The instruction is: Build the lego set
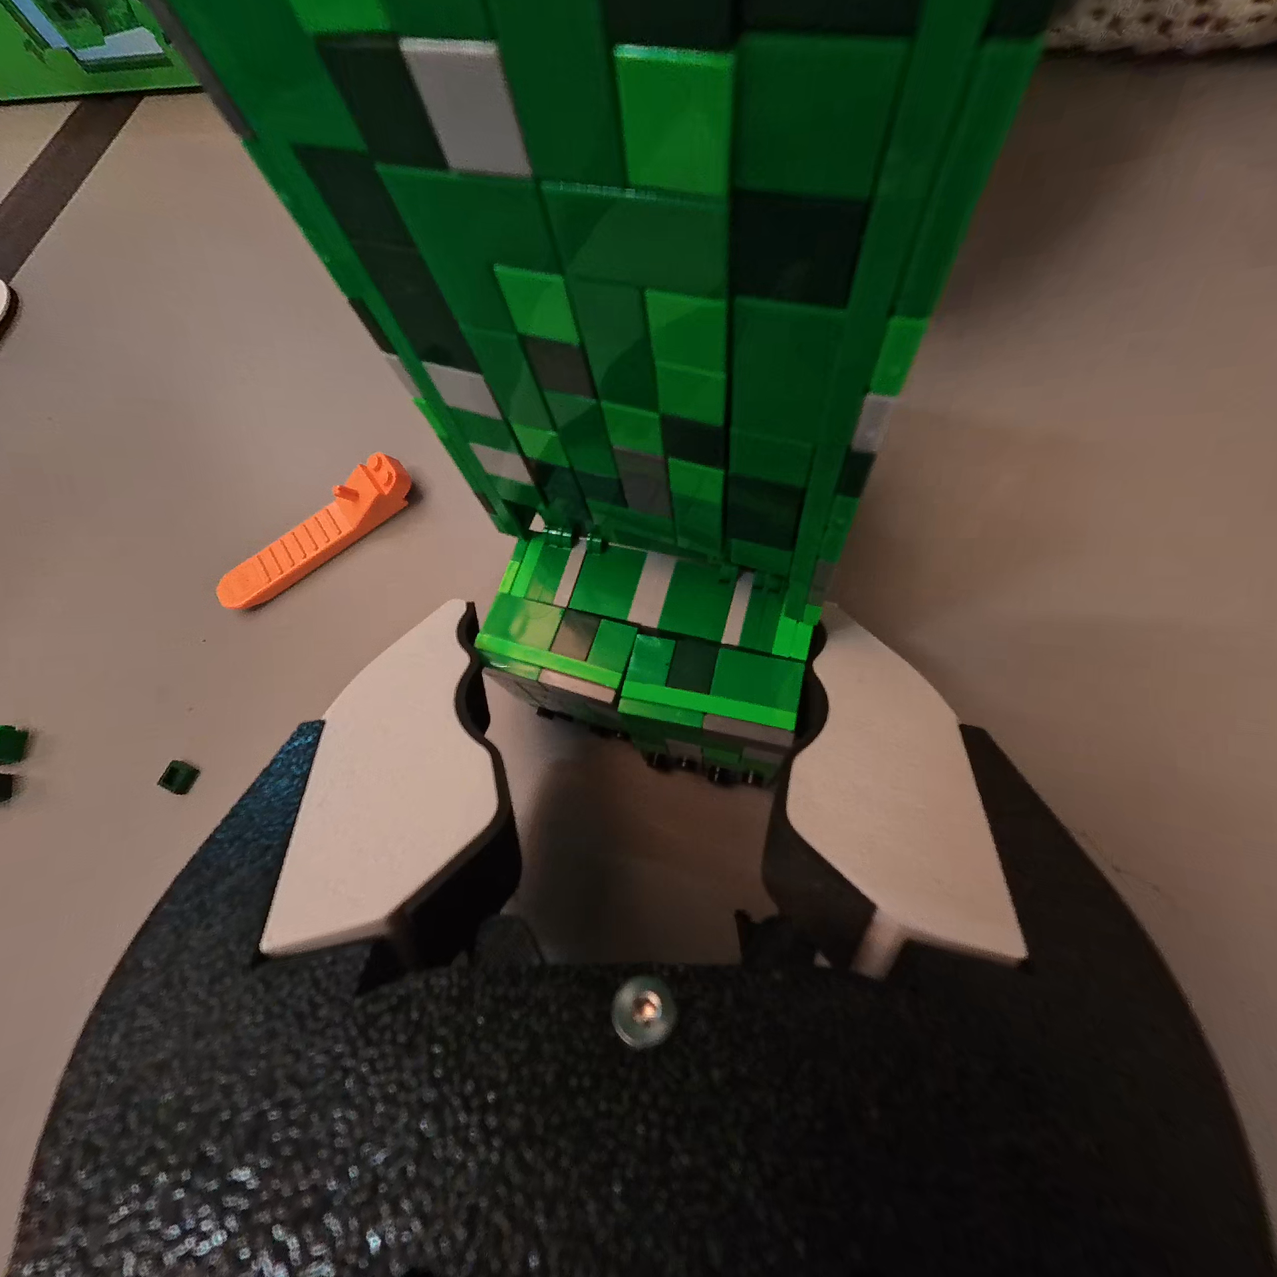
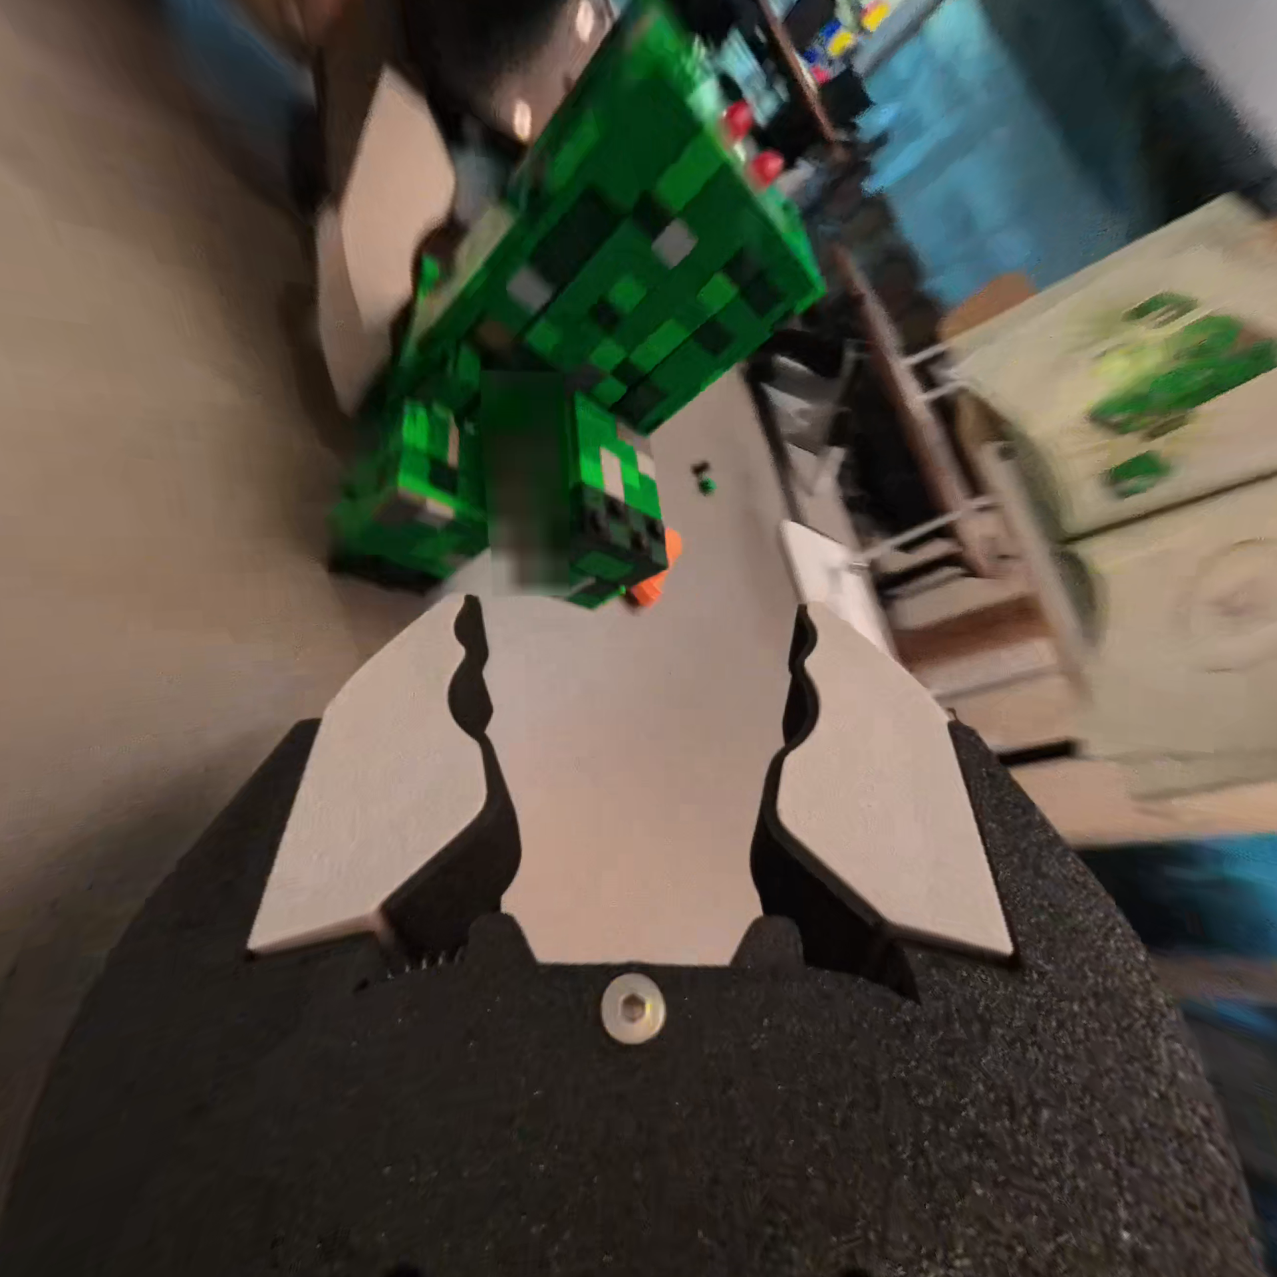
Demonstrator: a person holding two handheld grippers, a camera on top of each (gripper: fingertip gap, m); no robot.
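Loose bits (image 1: 178, 775): small dark green pieces on the desk (image 1: 138, 414) near its left edge, well apart from the model.
Separator (image 1: 314, 533): orange brick tool lying flat on the desk, left of the model, not touching it.
Model (image 1: 622, 290): tall green, dark green and grey lego figure standing on the desk; its foot block (image 1: 642, 663) points toward the left wrist camera.
Left gripper (image 1: 646, 680): fingers spread about as wide as the foot block and closed against its two sides, clamping it.
Right gripper (image 2: 632, 622): jaws wide apart, nothing between them; only bare desk shows in the gap. It hangs short of the model (image 2: 622, 290), not touching; this view is tilted and motion-blurred.
Box (image 2: 1140, 387): pale carton with green artwork at the right of the right wrist view, beyond the desk's edge.
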